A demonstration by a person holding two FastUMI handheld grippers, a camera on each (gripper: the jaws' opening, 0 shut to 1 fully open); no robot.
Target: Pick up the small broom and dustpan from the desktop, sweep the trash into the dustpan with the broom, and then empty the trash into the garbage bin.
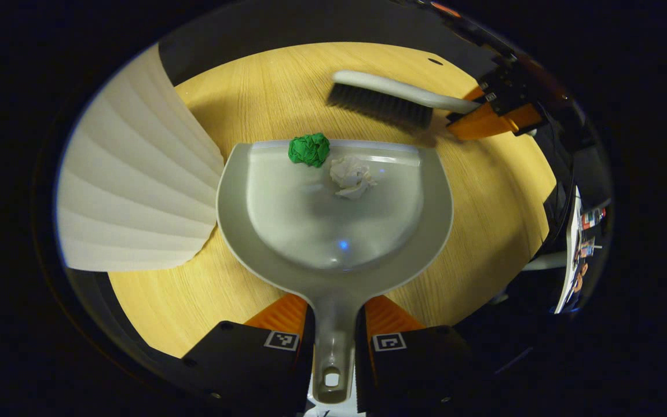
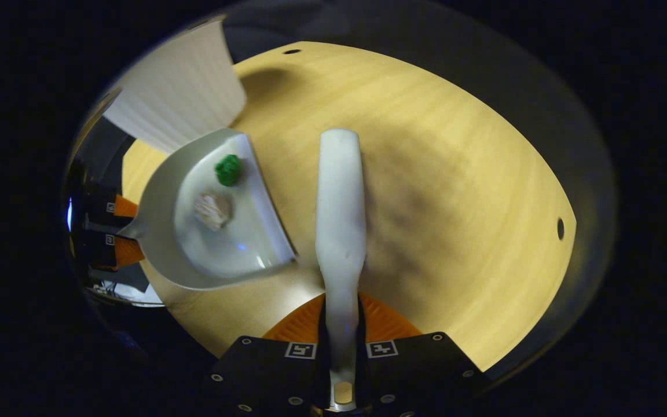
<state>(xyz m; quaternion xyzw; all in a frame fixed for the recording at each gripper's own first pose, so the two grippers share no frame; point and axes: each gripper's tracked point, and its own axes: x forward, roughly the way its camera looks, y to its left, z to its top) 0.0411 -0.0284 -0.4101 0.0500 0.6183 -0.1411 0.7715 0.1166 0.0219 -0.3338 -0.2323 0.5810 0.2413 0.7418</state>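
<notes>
My left gripper [image 1: 333, 313] is shut on the handle of a grey dustpan [image 1: 287, 231], which lies flat on the wooden table [image 1: 484, 197]. A green crumpled ball [image 1: 309, 149] sits just inside the pan's front lip. A white paper wad [image 1: 352, 177] lies a little deeper in. Beyond the lip, the small broom [image 1: 385, 97] hovers with its dark bristles down, and my right gripper [image 1: 484, 113] is shut on its handle. In the right gripper view, the broom's white back [image 2: 340, 214] runs forward from my right gripper [image 2: 342, 313]. To its left is the dustpan [image 2: 160, 231] with the green ball [image 2: 228, 169] and the white wad [image 2: 213, 209].
A white ribbed garbage bin [image 1: 136, 174] stands beside the dustpan's left side, also seen in the right gripper view as the bin [image 2: 183, 92] at the table's far edge. The left gripper [image 2: 119, 229] shows behind the pan. The table [image 2: 455, 202] has small holes near its rim.
</notes>
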